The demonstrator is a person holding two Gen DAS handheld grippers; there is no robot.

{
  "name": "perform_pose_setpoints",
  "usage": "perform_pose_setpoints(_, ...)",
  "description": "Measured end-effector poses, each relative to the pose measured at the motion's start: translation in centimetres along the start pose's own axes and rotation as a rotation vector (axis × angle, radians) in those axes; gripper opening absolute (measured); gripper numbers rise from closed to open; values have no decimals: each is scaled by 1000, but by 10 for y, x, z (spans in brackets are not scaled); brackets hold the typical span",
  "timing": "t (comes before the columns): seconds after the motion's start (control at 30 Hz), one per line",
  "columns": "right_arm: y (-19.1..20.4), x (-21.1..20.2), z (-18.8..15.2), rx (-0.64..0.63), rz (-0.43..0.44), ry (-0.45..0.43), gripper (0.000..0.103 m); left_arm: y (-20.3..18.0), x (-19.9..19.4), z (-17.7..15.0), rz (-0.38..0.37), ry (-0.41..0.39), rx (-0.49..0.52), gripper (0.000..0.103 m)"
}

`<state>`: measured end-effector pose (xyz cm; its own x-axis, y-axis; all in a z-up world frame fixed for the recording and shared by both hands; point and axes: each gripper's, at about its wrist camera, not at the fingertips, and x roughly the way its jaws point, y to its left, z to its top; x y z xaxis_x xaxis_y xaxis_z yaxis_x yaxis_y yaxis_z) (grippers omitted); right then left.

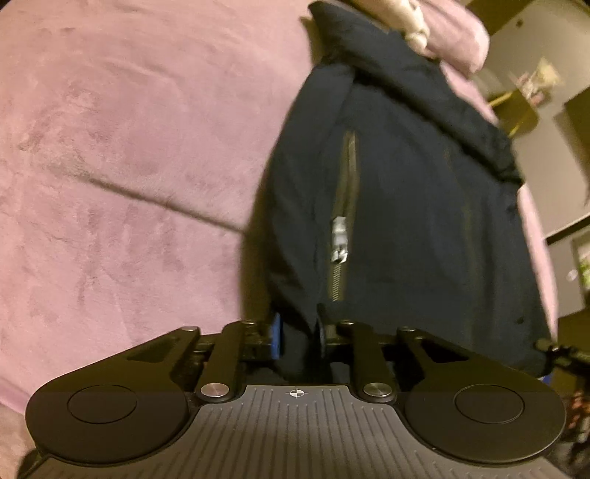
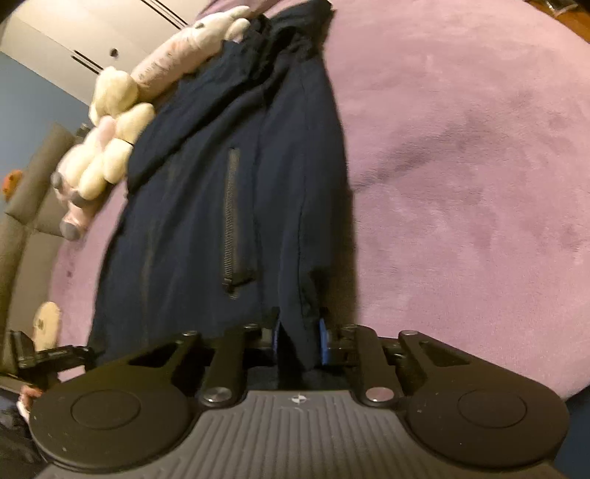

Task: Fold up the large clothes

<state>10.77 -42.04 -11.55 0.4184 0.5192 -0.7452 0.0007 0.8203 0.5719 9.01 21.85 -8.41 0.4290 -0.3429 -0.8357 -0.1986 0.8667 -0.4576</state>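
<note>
Right wrist: mauve plush bedspread [image 2: 461, 147]

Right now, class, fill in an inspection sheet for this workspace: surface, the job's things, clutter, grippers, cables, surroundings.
Surface: purple bedspread, plush, lightly creased.
Job's things: dark navy jacket lying lengthwise, zip pocket facing up.
Clutter: plush toys touching the jacket's far side.
Grippers: left gripper and right gripper each shut on the jacket's near hem.
Cables: nothing seen.
Surroundings: grey headboard, pale wardrobe; other furniture is too blurred to tell.
</note>
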Motion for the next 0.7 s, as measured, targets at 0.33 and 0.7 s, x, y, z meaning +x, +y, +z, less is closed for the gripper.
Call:
perform_pose_setpoints(0.33, 34, -29, 61, 60, 196, -233, 14, -38, -58, 76, -204, -260, -84, 18)
perform_pose_setpoints(0.7, 40, 28, 190, 234, 103, -399, 14, -35, 30, 194, -82, -323, -336, 17)
